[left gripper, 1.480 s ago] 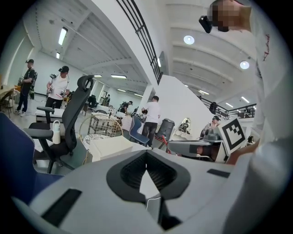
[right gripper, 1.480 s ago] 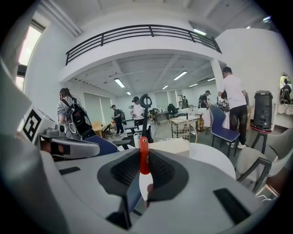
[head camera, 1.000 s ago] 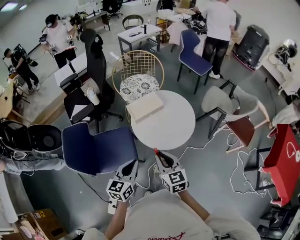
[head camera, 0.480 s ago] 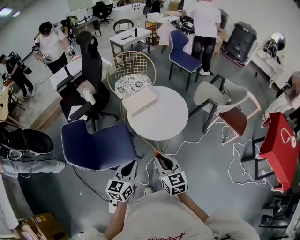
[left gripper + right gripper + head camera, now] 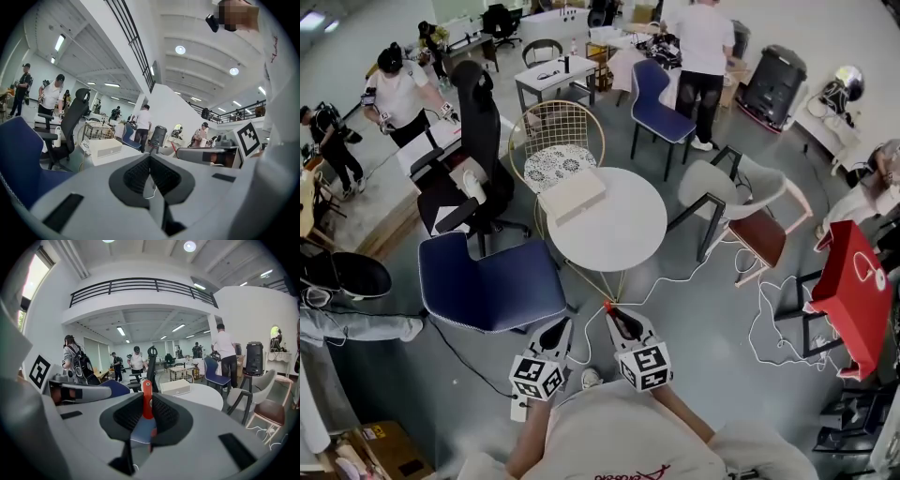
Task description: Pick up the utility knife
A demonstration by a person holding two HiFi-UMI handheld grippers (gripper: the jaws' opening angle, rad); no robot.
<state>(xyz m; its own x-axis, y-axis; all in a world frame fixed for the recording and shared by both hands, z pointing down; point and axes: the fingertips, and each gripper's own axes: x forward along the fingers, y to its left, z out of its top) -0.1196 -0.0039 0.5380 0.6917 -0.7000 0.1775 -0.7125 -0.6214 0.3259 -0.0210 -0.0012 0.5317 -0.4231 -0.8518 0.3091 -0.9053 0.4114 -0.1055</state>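
So the slim orange-red plastic utility knife (image 5: 147,397) isn't lying on any surface here, it's pinched between the ribbed pads of the right gripper (image 5: 615,319). Its long axis runs straight along the jaws, tip poking out the front toward the round white table (image 5: 623,239), which sits well ahead. The left gripper (image 5: 559,330) hangs just beside it, jaws pressed together on nothing. I'd say the pick-up looks done, and any next move belongs to the right hand.

utility knife (image 5: 146,400) | red-orange, slim | clamped in right tongs (image 5: 617,319) | sticks out forward
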